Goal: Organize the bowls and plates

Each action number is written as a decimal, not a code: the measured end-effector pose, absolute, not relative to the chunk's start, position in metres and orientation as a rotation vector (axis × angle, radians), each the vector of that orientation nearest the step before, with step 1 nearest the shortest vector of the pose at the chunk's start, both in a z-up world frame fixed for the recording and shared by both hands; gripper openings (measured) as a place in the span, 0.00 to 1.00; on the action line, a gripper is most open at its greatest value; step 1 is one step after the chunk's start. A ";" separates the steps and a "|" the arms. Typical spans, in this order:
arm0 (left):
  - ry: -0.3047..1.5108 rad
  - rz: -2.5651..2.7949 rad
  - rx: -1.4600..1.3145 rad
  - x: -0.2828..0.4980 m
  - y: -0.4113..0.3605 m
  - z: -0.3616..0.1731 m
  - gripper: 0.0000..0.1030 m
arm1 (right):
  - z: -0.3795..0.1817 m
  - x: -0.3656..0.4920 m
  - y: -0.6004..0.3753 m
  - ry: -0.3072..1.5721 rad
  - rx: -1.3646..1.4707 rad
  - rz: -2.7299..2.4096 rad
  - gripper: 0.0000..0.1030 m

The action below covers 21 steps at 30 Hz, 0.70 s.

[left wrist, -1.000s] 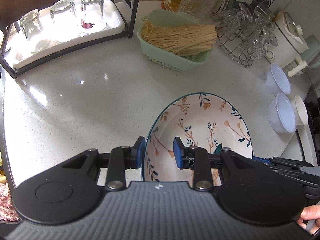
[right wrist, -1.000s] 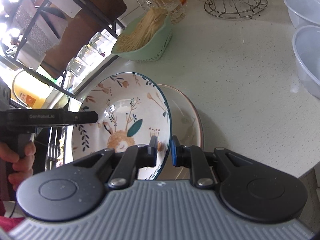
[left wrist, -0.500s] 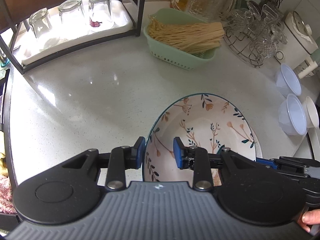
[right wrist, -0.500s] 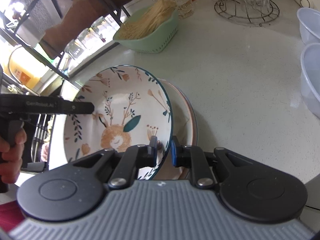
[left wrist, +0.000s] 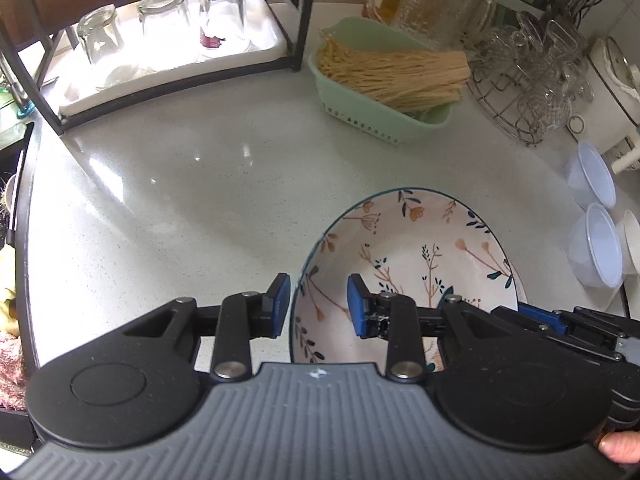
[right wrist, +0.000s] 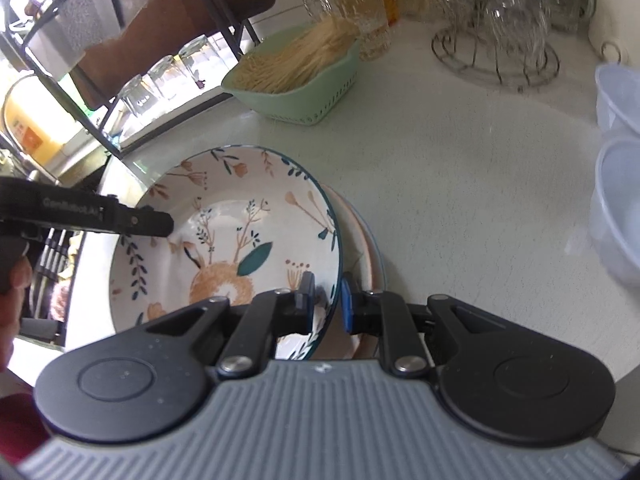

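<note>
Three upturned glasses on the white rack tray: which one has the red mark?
The rightmost glass, nearest the rack's black post. A dark red patch shows at its base; the middle glass and left glass look plain.
</note>
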<state>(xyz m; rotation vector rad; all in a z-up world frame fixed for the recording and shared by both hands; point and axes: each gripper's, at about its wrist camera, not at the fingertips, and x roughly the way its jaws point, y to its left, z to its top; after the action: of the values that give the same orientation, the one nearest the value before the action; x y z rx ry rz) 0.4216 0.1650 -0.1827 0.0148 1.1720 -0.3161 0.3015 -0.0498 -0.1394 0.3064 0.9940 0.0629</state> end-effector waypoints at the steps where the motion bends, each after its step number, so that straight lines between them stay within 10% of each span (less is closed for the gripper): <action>1: 1.167 -0.314 0.010 0.421 0.166 -0.182 0.35 | -0.139 0.302 -0.050 0.991 0.308 0.062 0.16; 21: 1.079 -0.361 -0.065 0.419 0.174 -0.155 0.35 | -0.093 0.297 -0.038 0.838 0.207 0.012 0.16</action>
<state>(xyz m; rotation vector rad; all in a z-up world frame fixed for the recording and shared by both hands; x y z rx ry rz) 0.4190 0.1741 -0.1549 -0.0652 1.0791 -0.3613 0.2968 -0.0383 -0.0926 0.2065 0.8380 0.0116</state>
